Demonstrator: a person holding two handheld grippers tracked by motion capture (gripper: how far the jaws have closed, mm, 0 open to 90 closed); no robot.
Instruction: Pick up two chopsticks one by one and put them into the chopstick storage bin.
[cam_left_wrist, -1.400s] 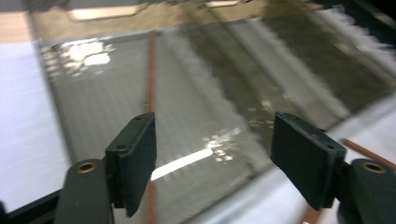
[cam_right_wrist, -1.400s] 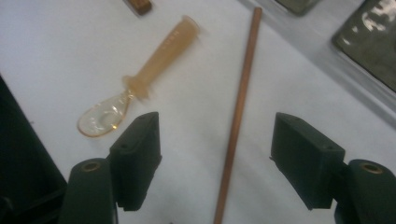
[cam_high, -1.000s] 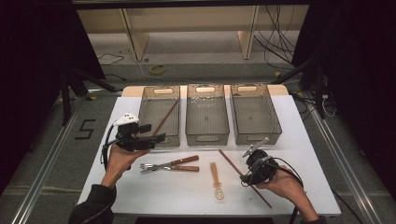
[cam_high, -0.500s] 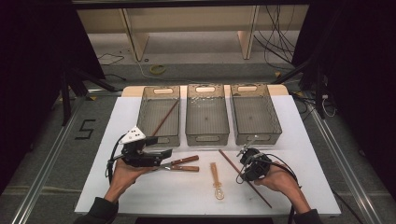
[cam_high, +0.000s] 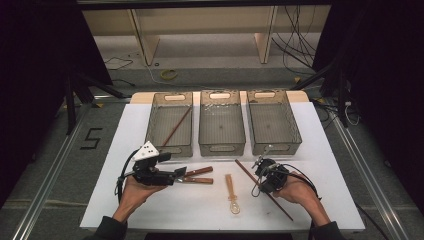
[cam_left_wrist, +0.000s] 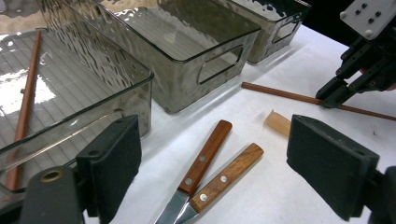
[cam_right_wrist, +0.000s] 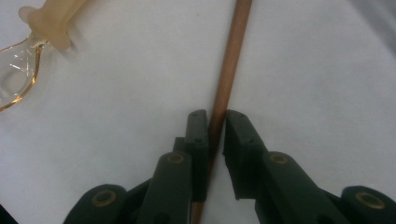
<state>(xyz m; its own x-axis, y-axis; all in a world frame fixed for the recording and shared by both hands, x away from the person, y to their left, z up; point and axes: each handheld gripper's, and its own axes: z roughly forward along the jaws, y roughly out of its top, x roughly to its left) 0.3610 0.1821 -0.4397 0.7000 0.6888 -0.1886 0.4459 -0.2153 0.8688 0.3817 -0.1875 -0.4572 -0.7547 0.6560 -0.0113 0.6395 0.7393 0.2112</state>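
Observation:
A brown chopstick (cam_high: 270, 197) lies slanted on the white table (cam_high: 330, 165) at the front right. My right gripper (cam_high: 261, 172) has just been closing on it; in the right gripper view the chopstick (cam_right_wrist: 233, 56) runs between the pads and the right gripper (cam_right_wrist: 215, 122) is shut on it. Two wooden-handled knives (cam_high: 199, 175) lie side by side left of centre. My left gripper (cam_high: 181, 174) is low over their blades and wide open. In the left gripper view the knife handles (cam_left_wrist: 208, 151) lie between the spread jaws of the left gripper (cam_left_wrist: 219, 158), untouched.
Three smoky plastic bins stand in a row at the back: the left bin (cam_high: 156, 105) holds another chopstick (cam_high: 176, 126), the middle bin (cam_high: 221, 147) and right bin (cam_high: 295, 131) look bare. A clear spoon (cam_high: 231, 192) with a beige handle lies between the knives and the chopstick.
My left hand has come down and right, from beside the left bin to the knives. The right hand has stayed over the chopstick.

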